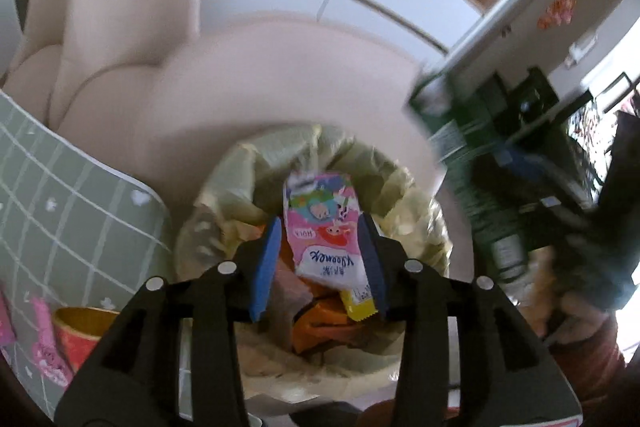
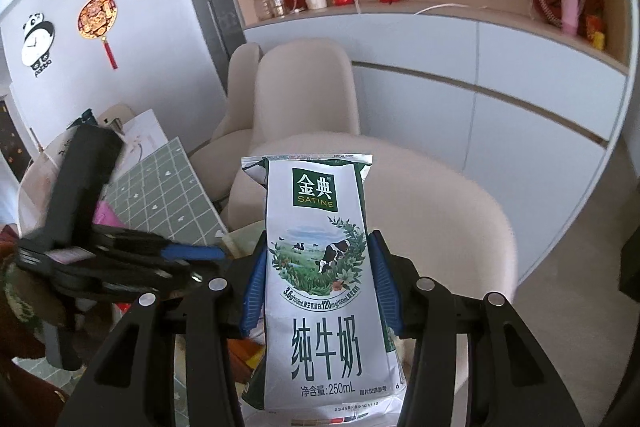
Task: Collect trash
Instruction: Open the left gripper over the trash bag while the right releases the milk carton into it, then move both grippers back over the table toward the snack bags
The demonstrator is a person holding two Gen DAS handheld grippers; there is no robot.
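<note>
Left tongs [image 1: 320, 263] over lined trash bin [image 1: 424, 223], pads spread, pink snack wrapper [image 1: 320, 227] loose between them, not pinched, dropping onto orange and yellow wrappers [image 1: 360, 305] below

Right tongs [image 2: 318, 281] pinching milk carton [image 2: 320, 267] by its sides, carton upright ahead of pads, bin edge low behind it

Advice: clear left tongs aside first, bring carton squarely above bin mouth, then spread pads; carton crumpled, may snag

Writing: carton "金典 SATINE", "纯牛奶", "净含量:250mL"; wrapper shows "HOLA", upside down, rest unclear
</note>
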